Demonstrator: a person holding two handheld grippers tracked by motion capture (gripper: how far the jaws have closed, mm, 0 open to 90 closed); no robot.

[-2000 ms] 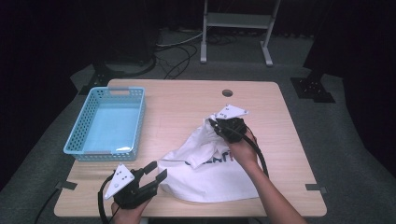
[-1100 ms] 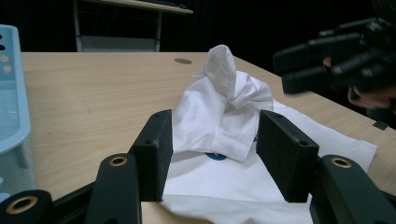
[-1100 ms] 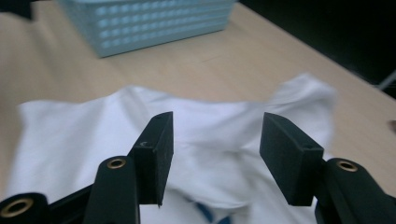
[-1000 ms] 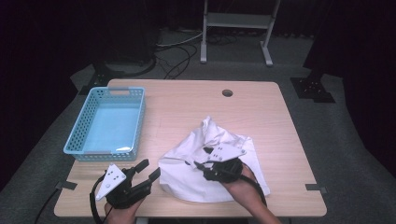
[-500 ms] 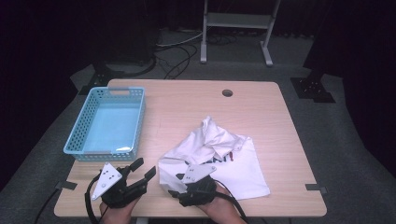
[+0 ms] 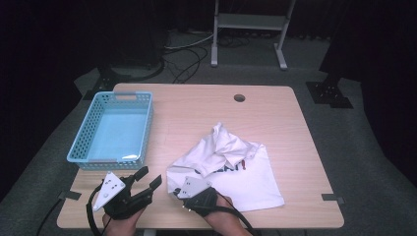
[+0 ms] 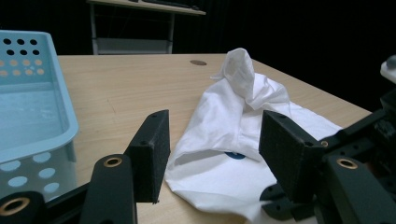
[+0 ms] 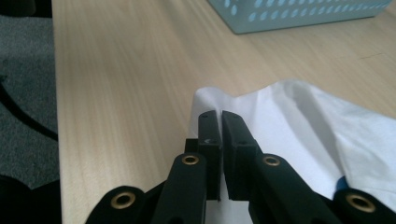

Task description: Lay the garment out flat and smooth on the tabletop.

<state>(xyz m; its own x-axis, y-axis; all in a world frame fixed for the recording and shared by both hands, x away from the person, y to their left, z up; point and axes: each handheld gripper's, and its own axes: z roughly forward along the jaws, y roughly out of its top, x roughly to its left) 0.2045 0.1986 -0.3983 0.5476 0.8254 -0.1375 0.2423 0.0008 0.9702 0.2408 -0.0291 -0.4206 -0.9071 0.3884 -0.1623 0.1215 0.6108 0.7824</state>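
A white T-shirt [image 6: 246, 172] with dark and red print lies crumpled on the wooden table [image 6: 196, 113], one fold peaked up [image 7: 238, 65]. My right gripper [image 6: 173, 192] is at the shirt's near left corner, pointing left. Its jaws are shut [image 8: 220, 116] on the hem of the shirt [image 8: 289, 121], with a sliver of white cloth between them. My left gripper [image 6: 150, 176] hovers near the front edge, just left of the shirt. It is open [image 7: 217, 154], its pads wide apart and nothing in them, facing the shirt [image 7: 224, 121].
A light blue plastic basket [image 6: 113, 130] stands at the table's left side, also close on the left [image 7: 32, 112] of my left gripper. A round cable hole [image 6: 239, 98] is at the far edge. Beyond the table are a metal stand [image 6: 248, 29] and cables on dark floor.
My right gripper has come from the shirt's far right side across to its near left corner and is shut on the hem there. The left gripper has shifted only slightly.
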